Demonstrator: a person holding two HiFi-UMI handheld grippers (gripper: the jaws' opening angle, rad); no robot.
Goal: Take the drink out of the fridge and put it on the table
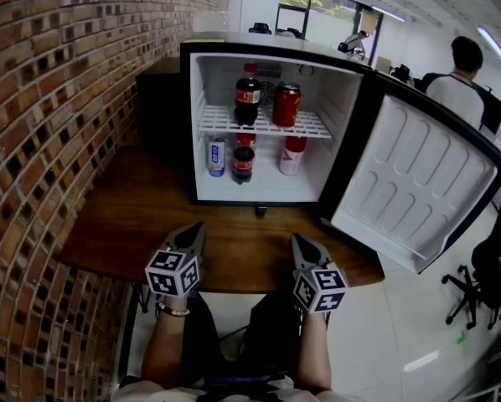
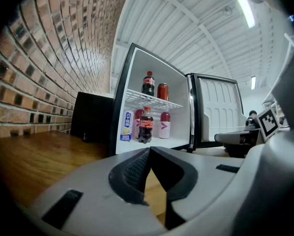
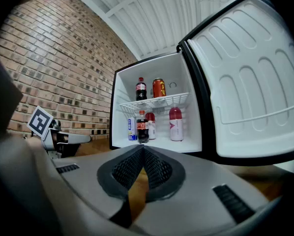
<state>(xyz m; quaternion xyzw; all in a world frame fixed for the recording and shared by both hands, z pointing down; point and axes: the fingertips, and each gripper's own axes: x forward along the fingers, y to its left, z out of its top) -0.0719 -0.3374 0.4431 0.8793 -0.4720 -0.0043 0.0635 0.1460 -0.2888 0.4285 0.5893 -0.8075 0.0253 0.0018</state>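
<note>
Behind the lower cola bottle [image 2: 146, 127] stands a pink bottle [image 2: 138, 118] (half hidden).

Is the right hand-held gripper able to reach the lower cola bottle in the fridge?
Probably yes: the door stands wide open and only bare table lies between the right hand-held gripper and the cola bottle.

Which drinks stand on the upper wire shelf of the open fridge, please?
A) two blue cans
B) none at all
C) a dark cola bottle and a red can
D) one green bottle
C: in the head view the upper wire shelf carries a dark cola bottle with a red can beside it.
</note>
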